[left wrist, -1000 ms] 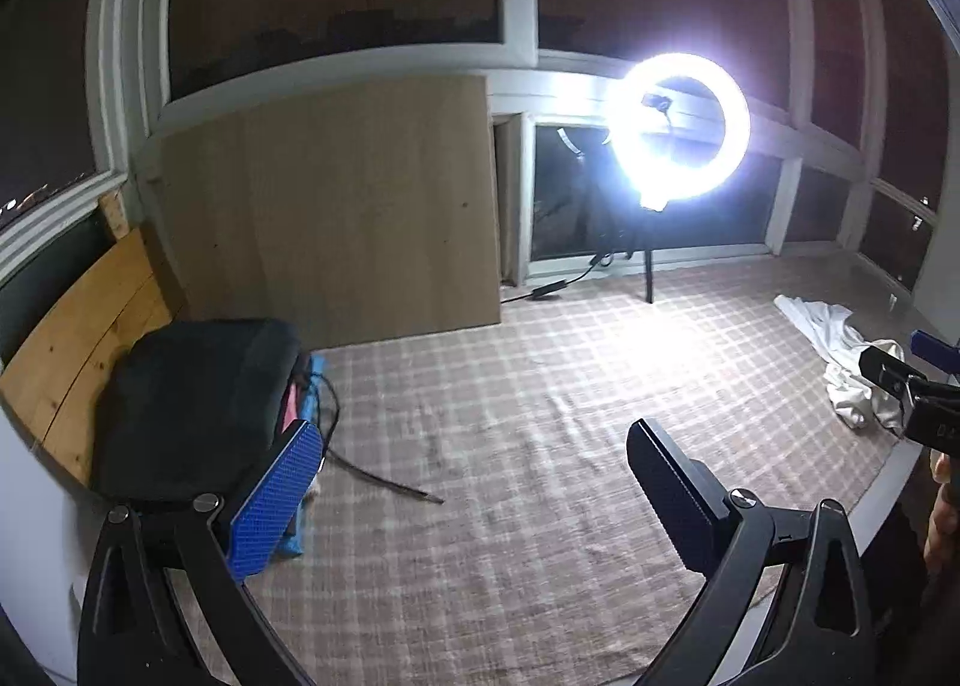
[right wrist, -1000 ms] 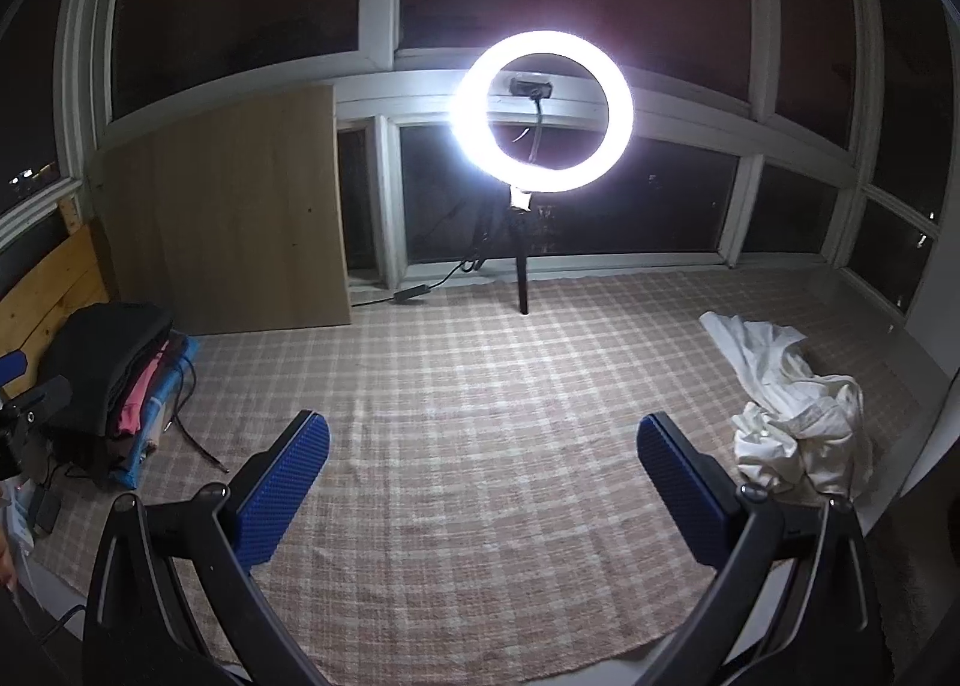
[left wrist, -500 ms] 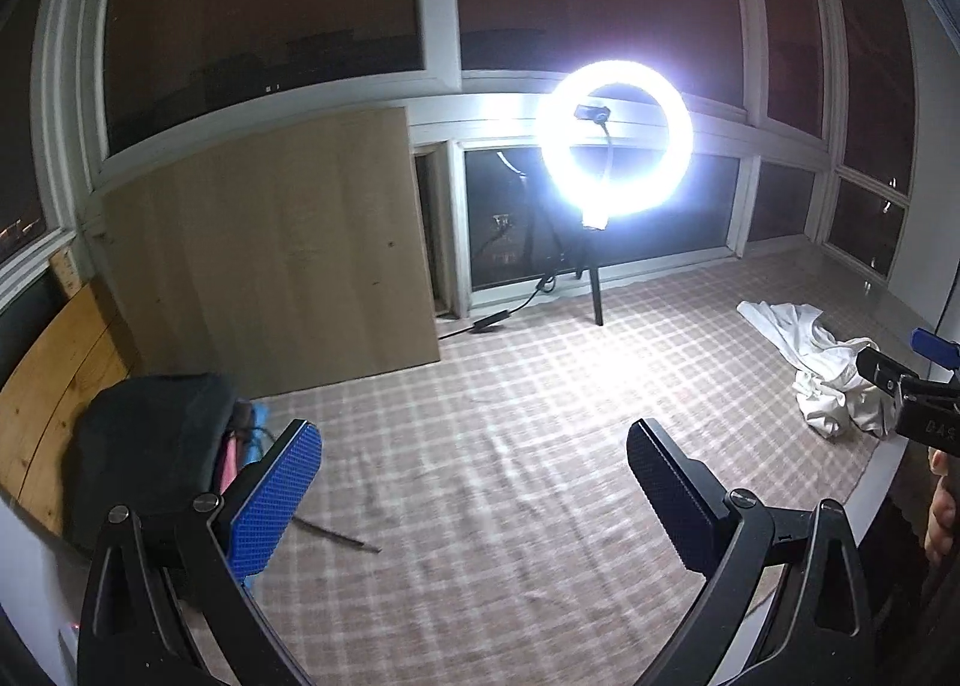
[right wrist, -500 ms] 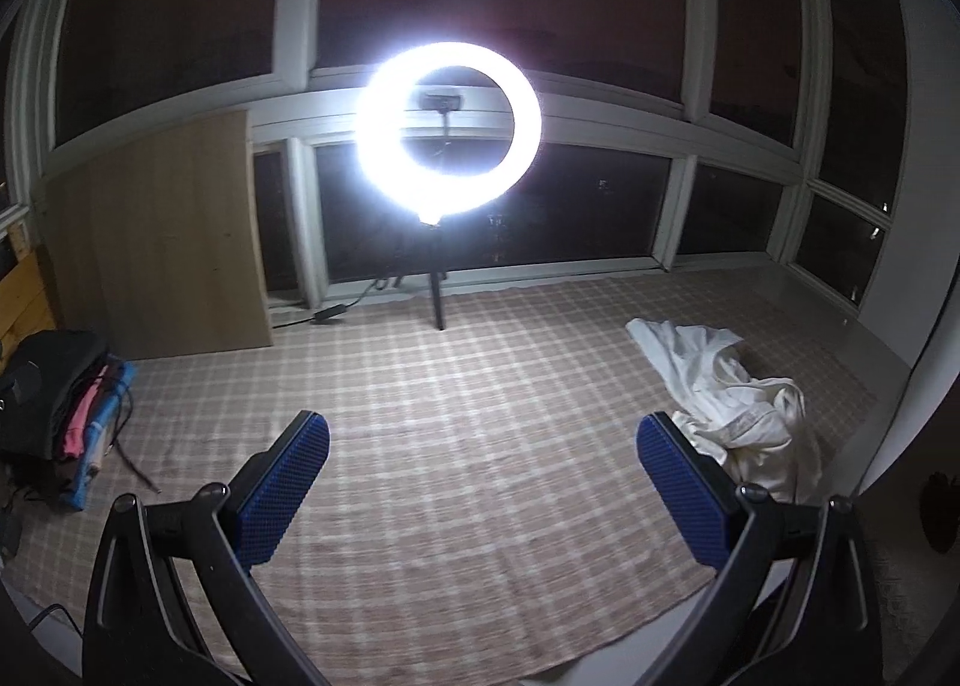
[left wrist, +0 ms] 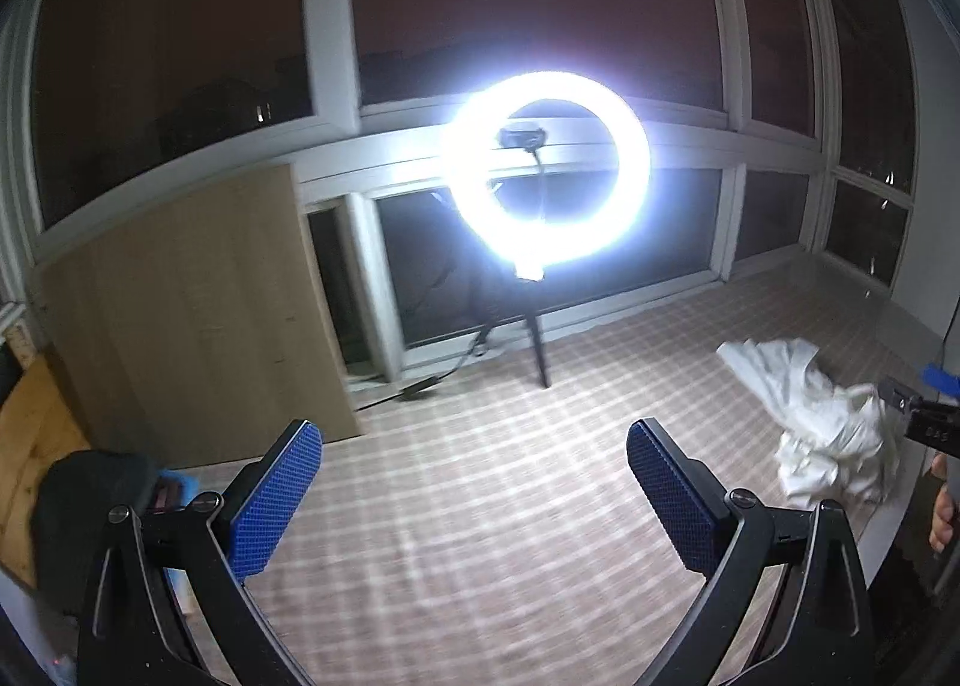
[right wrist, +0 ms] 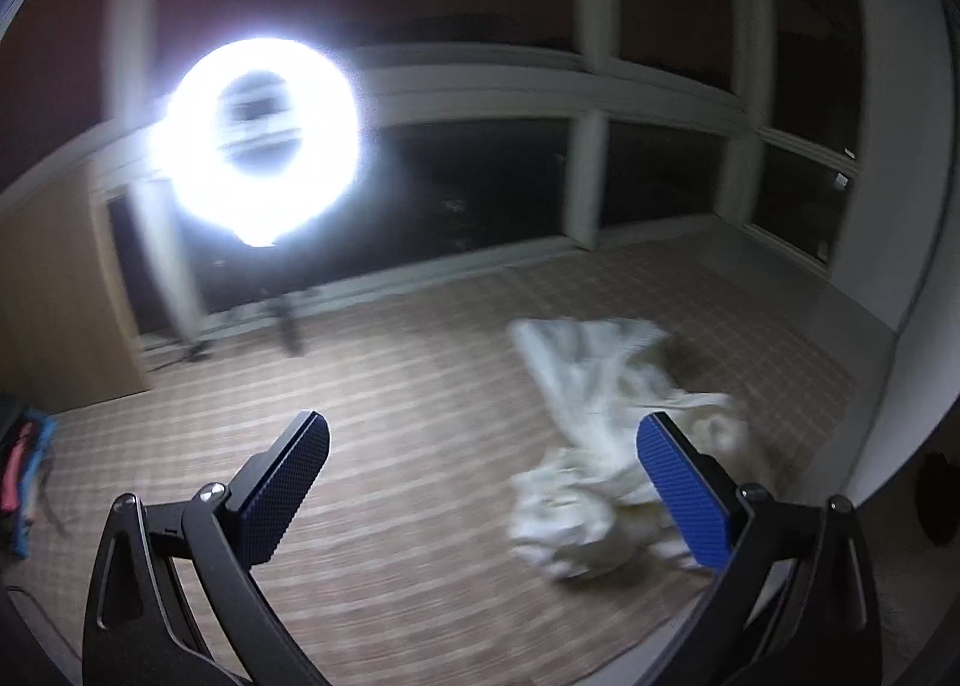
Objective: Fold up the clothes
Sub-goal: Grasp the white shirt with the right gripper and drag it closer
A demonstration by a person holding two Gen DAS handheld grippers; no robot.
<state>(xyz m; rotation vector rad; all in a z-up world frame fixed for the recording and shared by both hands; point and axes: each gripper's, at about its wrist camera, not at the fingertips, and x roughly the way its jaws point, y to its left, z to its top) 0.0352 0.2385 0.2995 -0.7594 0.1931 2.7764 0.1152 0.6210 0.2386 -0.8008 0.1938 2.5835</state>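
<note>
Both grippers' jaws gaped empty; the right gripper (right wrist: 483, 482) should reach the crumpled white garment (right wrist: 600, 446) on the right, pinching one edge.

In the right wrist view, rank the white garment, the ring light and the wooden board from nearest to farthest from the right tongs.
1. White garment: crumpled on the checked mat, just beyond the right tongs, to the right.
2. Ring light: far side, left of centre.
3. Wooden board: far left; too close to call against the light.
</note>
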